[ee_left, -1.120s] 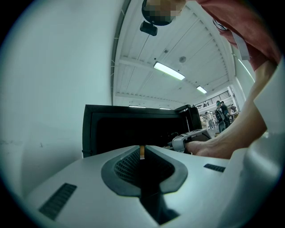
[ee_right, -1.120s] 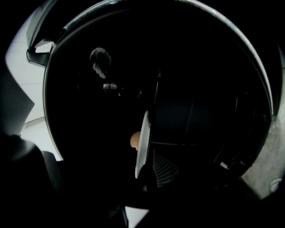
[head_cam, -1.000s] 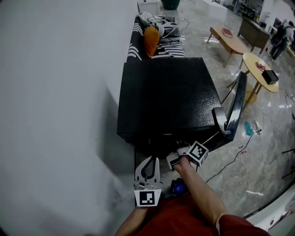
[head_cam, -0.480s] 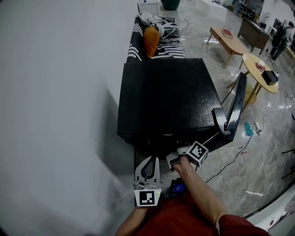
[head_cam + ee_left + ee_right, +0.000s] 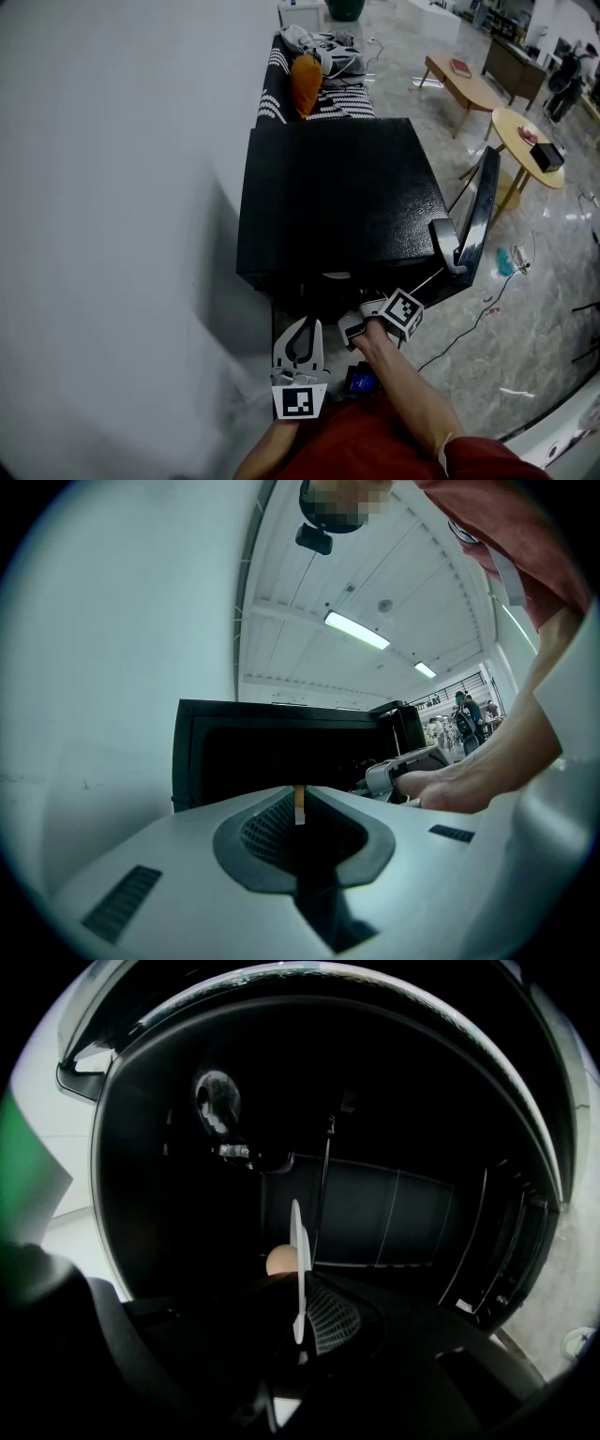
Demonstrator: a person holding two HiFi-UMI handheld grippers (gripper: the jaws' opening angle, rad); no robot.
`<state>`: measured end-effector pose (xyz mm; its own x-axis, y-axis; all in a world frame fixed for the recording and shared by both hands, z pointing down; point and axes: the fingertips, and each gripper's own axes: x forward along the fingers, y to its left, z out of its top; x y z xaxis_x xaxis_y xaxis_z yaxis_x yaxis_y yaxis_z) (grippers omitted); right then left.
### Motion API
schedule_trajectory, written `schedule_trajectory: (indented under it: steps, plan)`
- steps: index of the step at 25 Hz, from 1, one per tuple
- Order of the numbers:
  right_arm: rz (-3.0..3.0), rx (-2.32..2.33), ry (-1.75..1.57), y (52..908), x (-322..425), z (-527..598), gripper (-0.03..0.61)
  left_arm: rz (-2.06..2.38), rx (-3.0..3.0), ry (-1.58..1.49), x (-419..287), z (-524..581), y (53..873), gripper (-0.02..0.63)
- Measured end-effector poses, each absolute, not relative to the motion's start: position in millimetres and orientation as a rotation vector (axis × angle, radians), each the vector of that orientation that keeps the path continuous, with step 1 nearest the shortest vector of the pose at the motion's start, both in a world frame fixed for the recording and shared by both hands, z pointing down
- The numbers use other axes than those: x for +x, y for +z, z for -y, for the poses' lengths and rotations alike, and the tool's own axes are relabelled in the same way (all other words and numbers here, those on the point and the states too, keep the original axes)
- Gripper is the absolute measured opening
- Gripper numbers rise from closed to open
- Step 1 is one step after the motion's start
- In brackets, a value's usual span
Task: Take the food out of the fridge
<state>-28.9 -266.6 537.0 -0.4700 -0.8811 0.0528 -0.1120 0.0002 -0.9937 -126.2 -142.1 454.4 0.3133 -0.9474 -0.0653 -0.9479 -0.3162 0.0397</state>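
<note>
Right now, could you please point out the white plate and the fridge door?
white plate (image 5: 296,1241): right gripper view, on its thin rim.
fridge door (image 5: 480,216): head view, on its open edge.

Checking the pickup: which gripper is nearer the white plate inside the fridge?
Right. The right gripper reaches inside the fridge, jaws closing on the rim of the white plate. The left gripper hangs outside the fridge's front, jaws together, empty.

Red sleeves (image 5: 483,461); pale grey left gripper (image 5: 300,325) and right gripper (image 5: 354,324) each bear a black-and-white marker cube (image 5: 404,311)
</note>
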Motion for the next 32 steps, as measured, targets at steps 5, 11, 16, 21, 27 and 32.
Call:
schedule_trajectory:
  steps: [5,11,16,21,27,32]
  plan:
    - [-1.646,-1.027,-1.528,534,-25,261,0.035,-1.839,-2.541,0.117,-126,143,456,0.041]
    - [-1.66,-0.994,-1.518,524,-24,251,0.035,-1.85,-2.531,0.118,-130,144,456,0.041]
    - [-1.653,-0.968,-1.515,516,-19,239,0.035,-1.853,-2.528,0.123,-130,145,456,0.041]
    - [-1.642,-0.959,-1.525,510,-14,222,0.035,-1.858,-2.528,0.112,-131,147,458,0.04]
    - [-1.611,-0.972,-1.569,510,-8,198,0.035,-1.863,-2.525,0.106,-132,151,457,0.041]
    - [-1.585,-0.979,-1.607,511,-6,181,0.035,-1.865,-2.524,0.104,-133,154,459,0.041]
